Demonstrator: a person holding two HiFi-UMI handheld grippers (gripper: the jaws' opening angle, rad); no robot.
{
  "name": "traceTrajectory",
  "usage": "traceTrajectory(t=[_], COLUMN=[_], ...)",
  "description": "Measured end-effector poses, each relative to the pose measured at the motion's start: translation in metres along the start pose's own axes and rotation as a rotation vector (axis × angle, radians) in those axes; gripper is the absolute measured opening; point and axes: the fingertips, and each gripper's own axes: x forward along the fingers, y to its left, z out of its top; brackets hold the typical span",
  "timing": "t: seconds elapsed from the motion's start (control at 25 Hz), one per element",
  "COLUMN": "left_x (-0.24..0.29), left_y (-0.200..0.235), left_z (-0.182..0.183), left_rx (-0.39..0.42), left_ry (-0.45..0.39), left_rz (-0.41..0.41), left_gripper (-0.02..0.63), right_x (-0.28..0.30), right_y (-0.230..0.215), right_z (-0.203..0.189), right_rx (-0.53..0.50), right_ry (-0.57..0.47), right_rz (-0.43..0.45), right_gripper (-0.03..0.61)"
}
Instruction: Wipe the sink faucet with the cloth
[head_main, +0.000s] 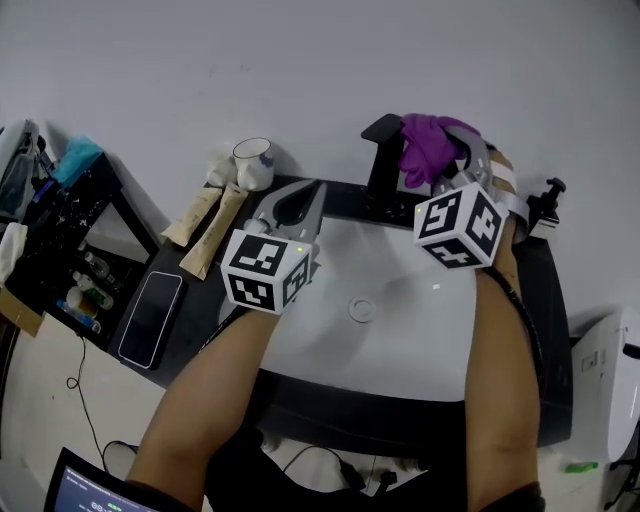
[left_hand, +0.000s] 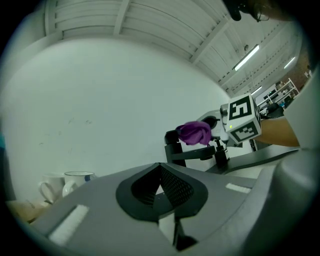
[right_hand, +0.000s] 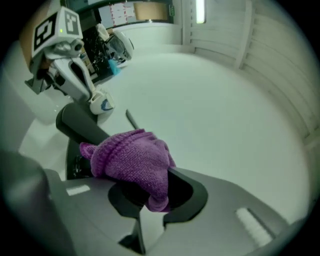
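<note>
Two forearms reach up from the bottom edge of the head view over a white sink (head_main: 400, 335) set in a dark surface (head_main: 545, 330), its drain (head_main: 360, 308) near mid-frame. Just above the drain and to the left, the left gripper (head_main: 305, 198) hovers over the basin's upper-left rim; its own view shows the jaws closed tip to tip with nothing between them, so it looks idle. Farther up, at upper centre-right, the right gripper (head_main: 440, 165) is clenched on the purple knitted cloth (head_main: 428, 148), bunched between the jaws and bulging out above them. The cloth rests on top of the black faucet (head_main: 383, 160), against its upper bend by the white wall. At the left edge of the surface lie a phone (head_main: 150, 318) and two tubes (head_main: 205, 225), with a mug (head_main: 253, 162) behind them. As a judgement, the wipe is under way at the faucet's top only; no view shows how much is clean, and the column, spout underside and base seem left to do.
</note>
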Motion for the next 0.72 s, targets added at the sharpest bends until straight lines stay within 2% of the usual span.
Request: traceTrajectory(t=[0.16, 0.48, 0.52, 0.72], left_x=[0.0, 0.0, 0.0, 0.0], left_y=[0.0, -0.005, -0.006, -0.008], left_z=[0.0, 0.005, 0.005, 0.005], left_rx=[-0.003, -0.009, -0.009, -0.014], left_ry=[-0.002, -0.019, -0.021, -0.023], left_rz=[-0.003, -0.021, -0.023, -0.028], left_gripper=[0.017, 0.017, 0.017, 0.017], right_x=[0.013, 0.014, 0.014, 0.015], right_y=[0.046, 0.152, 0.16, 0.161], right_z=[-0.026, -0.058, -0.058, -0.059], right_rx=[-0.013, -0.154, -0.164, -0.095], right_ry=[0.088, 0.12, 0.116, 0.137], right_rz=[0.122, 0.414, 0.432, 0.429], right_gripper=[0.057, 0.057, 0.036, 0.049])
